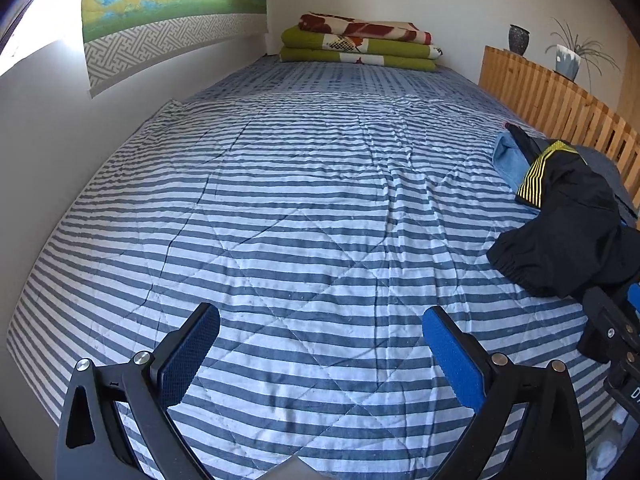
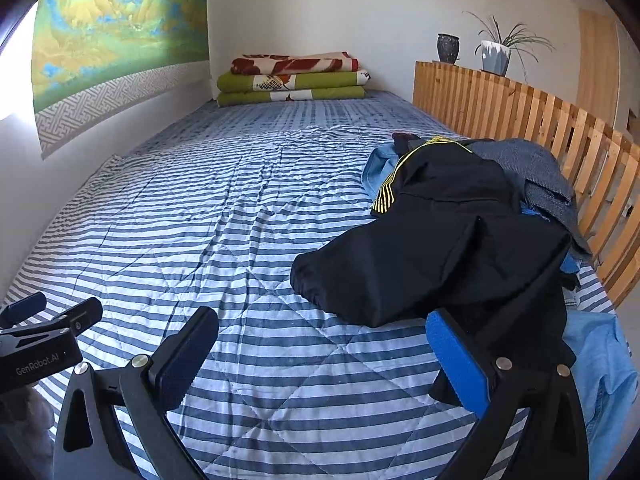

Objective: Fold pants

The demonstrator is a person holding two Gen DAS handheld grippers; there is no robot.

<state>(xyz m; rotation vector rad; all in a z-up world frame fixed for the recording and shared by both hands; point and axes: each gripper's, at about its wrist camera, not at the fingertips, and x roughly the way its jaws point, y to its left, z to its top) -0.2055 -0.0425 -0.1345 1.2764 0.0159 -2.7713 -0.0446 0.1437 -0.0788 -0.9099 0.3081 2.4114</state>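
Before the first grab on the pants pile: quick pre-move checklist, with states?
1. Left gripper open and holding nothing: ok.
2. Right gripper open and holding nothing: ok.
3. Black pants on top of the clothes pile, reachable: ok.
4. Bare striped quilt beside the pile for spreading out: ok.
5. Waistband and legs told apart: cannot tell, the pants are bunched.
6. Pants free of the garments beneath: cannot tell.

A striped quilt covers the bed. White walls enclose it; a landscape hanging is left. A wooden slat rail runs right.
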